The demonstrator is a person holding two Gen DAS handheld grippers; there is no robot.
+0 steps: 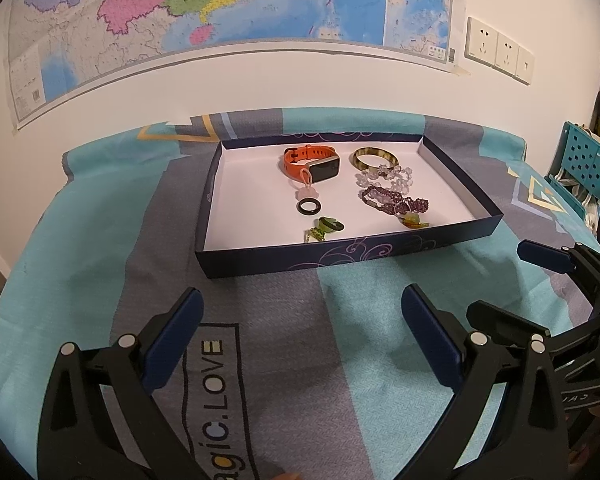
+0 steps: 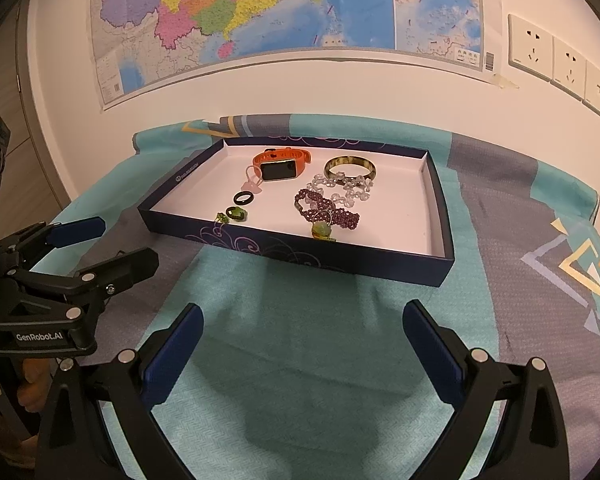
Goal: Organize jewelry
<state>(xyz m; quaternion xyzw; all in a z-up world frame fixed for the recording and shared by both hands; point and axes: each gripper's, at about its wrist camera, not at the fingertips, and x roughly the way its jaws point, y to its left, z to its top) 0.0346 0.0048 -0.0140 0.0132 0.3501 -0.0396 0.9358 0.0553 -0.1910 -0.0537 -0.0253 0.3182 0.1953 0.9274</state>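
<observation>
Teal-grey cloth (image 1: 100, 208) beneath wall map (image 1: 220, 0).

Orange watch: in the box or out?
In. The orange watch lies on the white floor of the box, near its back wall.

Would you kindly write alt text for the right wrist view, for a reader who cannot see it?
A shallow dark blue box on a teal and grey cloth holds an orange watch, bangle, bead strands, black ring and green pendants. The open right tongs hang empty before it; the left tongs show at left.
</observation>
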